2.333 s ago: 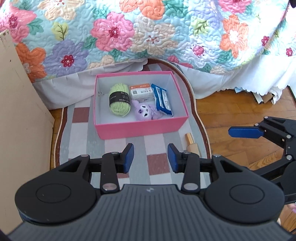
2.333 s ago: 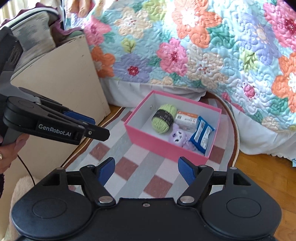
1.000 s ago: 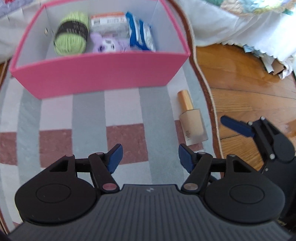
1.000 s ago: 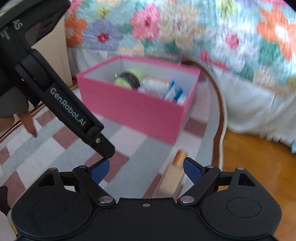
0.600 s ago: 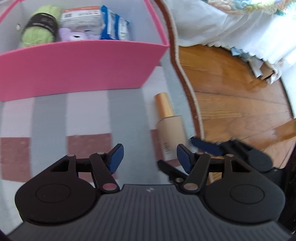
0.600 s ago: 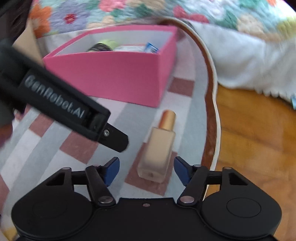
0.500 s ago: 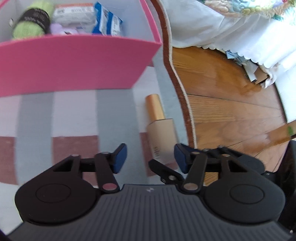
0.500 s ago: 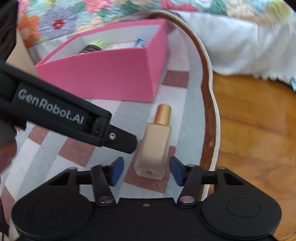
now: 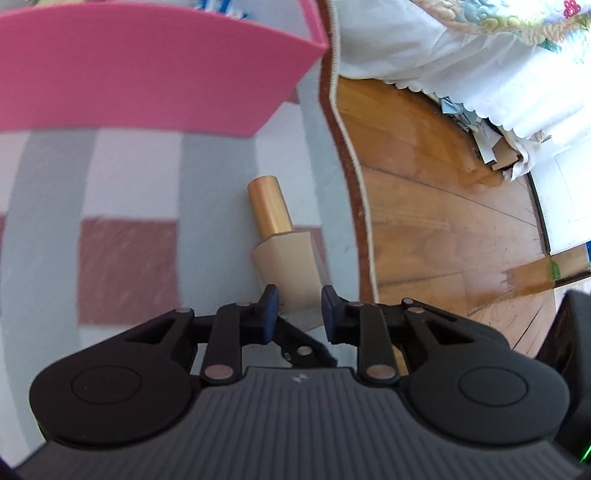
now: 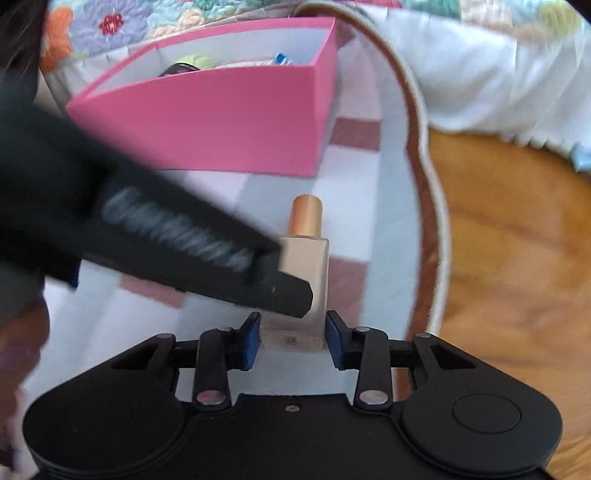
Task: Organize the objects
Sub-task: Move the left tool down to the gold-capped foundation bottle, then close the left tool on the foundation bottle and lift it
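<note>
On the floor: a wood floor [image 9: 436,206] with a checked rug [image 9: 125,177] lying on it.
Bed: flower quilt [image 10: 110,22] and white skirt [image 9: 424,48] hang down behind the rug.
Box: pink box [image 10: 236,118] sits on the rug; green yarn [image 10: 194,61] peeks out inside.
Left gripper [image 9: 296,312]: jaws narrow, above the bottle's base; whether they touch it, I cannot tell.
Right gripper [image 10: 291,338]: jaws on both sides of the bottle's bottom end, right against it.
Bottle [image 10: 306,273]: lies flat on the rug near the box corner, gold cap [image 9: 269,210] pointing at the box.
</note>
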